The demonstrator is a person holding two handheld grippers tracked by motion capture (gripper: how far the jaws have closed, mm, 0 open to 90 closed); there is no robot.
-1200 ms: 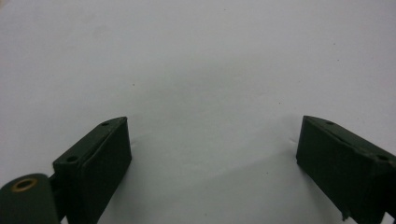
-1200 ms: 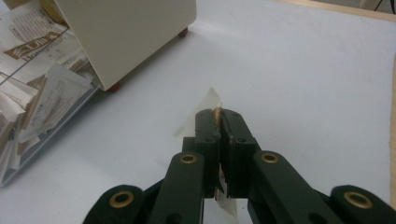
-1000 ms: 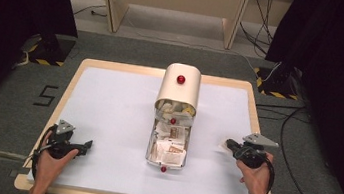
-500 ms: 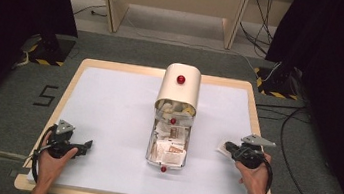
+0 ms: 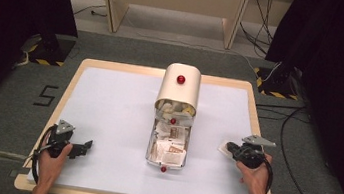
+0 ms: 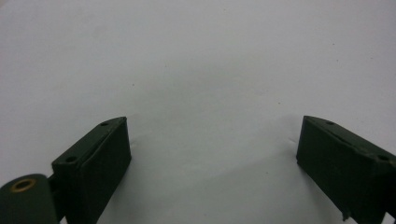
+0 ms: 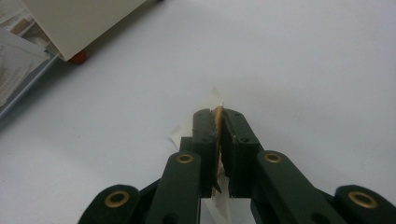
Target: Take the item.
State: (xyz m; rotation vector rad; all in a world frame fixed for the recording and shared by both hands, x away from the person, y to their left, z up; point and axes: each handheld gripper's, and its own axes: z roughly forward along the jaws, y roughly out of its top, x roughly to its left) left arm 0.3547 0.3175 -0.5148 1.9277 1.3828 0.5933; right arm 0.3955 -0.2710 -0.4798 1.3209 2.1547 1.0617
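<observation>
My right gripper [image 5: 230, 149] rests low over the white table [image 5: 108, 109], right of the metal tray [image 5: 149, 147]. It is shut on a small pale paper packet [image 7: 213, 100] that stands on edge between the pads; the jaws have just eased open a little, and the packet [image 5: 224, 148] is still pinched. The tray holds several more packets [image 5: 169, 149]. A cream curved lid [image 5: 179, 90] with a red knob [image 5: 181, 79] covers the tray's far end. My left gripper [image 5: 87, 145] lies near the table's front left, and in its own view the left gripper [image 6: 212, 140] is open with nothing between its jaws.
The tray has a red knob [image 5: 163, 169] at its near end. Bare white surface stretches to the left of the tray and in front of it. Black cables [image 5: 295, 143] run over the floor to the right of the table.
The right gripper and its packet have barely shifted. The left gripper has kept still.
</observation>
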